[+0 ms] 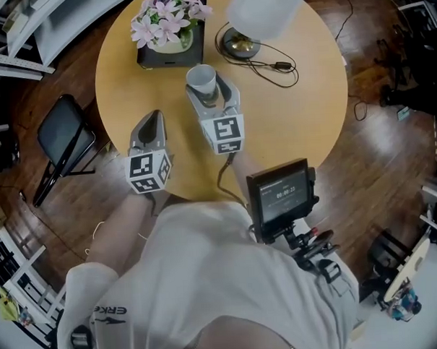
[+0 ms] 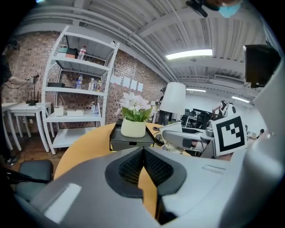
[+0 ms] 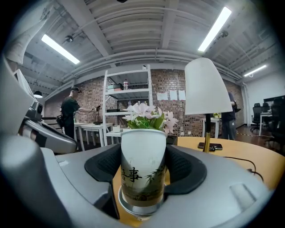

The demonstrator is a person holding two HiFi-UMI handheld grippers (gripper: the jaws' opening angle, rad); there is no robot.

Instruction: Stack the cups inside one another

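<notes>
Well, my right gripper (image 1: pixel 214 98) clasps in its jaws the white paper cup with black characters (image 3: pixel 142 160), upright just before the pink flowers in a white pot (image 1: pixel 167 28). My left gripper (image 1: pixel 152 119) has its jaws closed and empty. No second loose cup shows, so I cannot tell what nesting remains.

A round wooden table (image 1: pixel 303 123) is standing on the dark plank floor (image 1: pixel 391 162). At its far side a black box (image 1: pixel 147 57) is sitting flat, bearing a pot of flowers. Just right of it a lamp (image 1: pixel 263 9) is standing on its base, its cable (image 1: pixel 275 65) looping across the top. A phone (image 3: pixel 213 146) is lying by the base. Whether the cup (image 1: pixel 201 78) is touching the top, I cannot tell.
</notes>
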